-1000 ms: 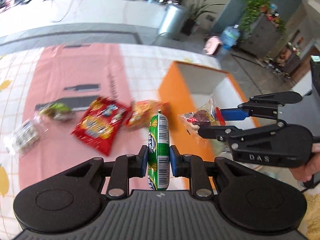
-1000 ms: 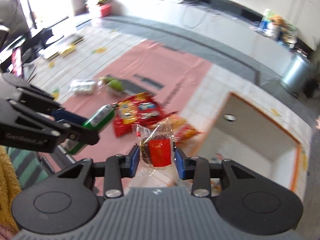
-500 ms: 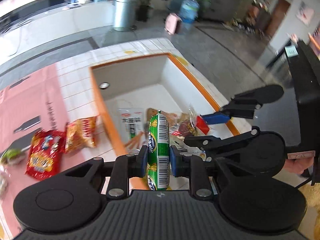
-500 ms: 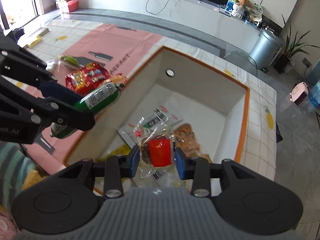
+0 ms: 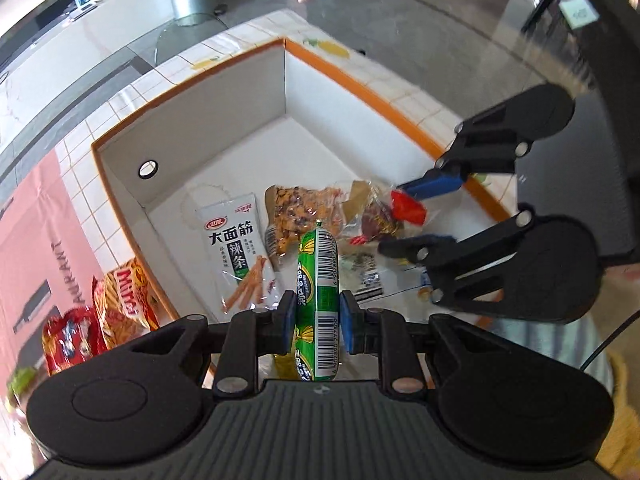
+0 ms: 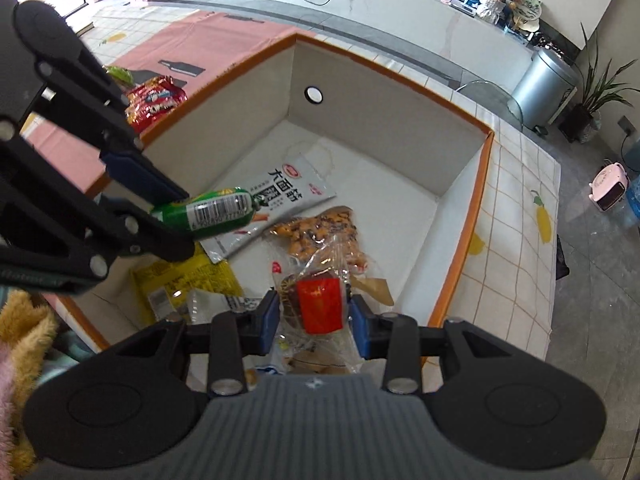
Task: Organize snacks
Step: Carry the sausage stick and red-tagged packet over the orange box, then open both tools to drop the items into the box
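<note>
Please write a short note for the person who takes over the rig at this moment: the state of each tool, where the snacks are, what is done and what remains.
Left tool: shut on the green sausage stick, above the orange-rimmed box.
Right tool: shut on the clear packet with red label, also above the box.
Done: white spicy-strip pack, orange peanut bag and yellow packet lie in the box.
Left: release both held snacks into the box, then fetch the red bag, striped chip bag and green packet from the pink mat.

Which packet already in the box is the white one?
The long white packet with black Chinese characters, flat on the box floor nearest the holed wall. Beside it lies an orange speckled one.
</note>
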`<act>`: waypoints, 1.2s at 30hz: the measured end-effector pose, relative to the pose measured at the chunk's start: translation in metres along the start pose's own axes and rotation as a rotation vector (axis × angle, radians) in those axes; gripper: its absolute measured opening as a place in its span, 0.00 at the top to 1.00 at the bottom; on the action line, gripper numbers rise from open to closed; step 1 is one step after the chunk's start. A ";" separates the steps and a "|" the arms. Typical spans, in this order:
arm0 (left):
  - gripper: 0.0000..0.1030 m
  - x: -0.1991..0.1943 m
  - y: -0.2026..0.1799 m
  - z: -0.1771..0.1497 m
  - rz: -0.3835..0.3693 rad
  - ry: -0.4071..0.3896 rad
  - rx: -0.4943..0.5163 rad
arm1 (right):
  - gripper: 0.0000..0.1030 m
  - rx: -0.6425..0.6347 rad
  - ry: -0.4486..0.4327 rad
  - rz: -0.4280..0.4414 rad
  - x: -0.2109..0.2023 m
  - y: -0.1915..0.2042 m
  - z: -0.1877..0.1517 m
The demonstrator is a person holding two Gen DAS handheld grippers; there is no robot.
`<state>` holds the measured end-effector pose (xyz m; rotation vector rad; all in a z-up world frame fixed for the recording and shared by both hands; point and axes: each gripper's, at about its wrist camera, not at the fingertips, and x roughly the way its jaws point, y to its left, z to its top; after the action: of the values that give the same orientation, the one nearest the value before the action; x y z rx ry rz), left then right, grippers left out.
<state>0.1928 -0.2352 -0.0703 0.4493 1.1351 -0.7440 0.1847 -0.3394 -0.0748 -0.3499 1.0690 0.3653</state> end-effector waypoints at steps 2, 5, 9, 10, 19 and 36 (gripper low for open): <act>0.76 0.005 0.000 0.004 0.007 0.025 0.032 | 0.66 -0.007 -0.011 0.013 0.002 -0.005 0.001; 0.76 0.015 -0.001 0.011 0.034 0.065 0.076 | 0.66 -0.024 -0.013 0.030 0.003 -0.009 0.004; 0.76 0.028 0.000 0.018 0.057 0.110 0.097 | 0.66 -0.021 -0.025 0.046 0.004 -0.017 0.008; 0.76 0.031 0.001 0.019 0.058 0.115 0.097 | 0.66 -0.006 -0.032 0.067 0.004 -0.020 0.011; 0.76 0.060 0.013 0.029 0.045 0.144 0.061 | 0.65 -0.070 -0.041 0.068 0.018 -0.027 0.031; 0.76 0.084 0.030 0.037 -0.010 0.175 0.023 | 0.61 -0.178 0.031 0.032 0.053 -0.039 0.046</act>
<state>0.2579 -0.2647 -0.1357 0.5361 1.2938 -0.7379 0.2610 -0.3466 -0.0978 -0.4983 1.0761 0.4866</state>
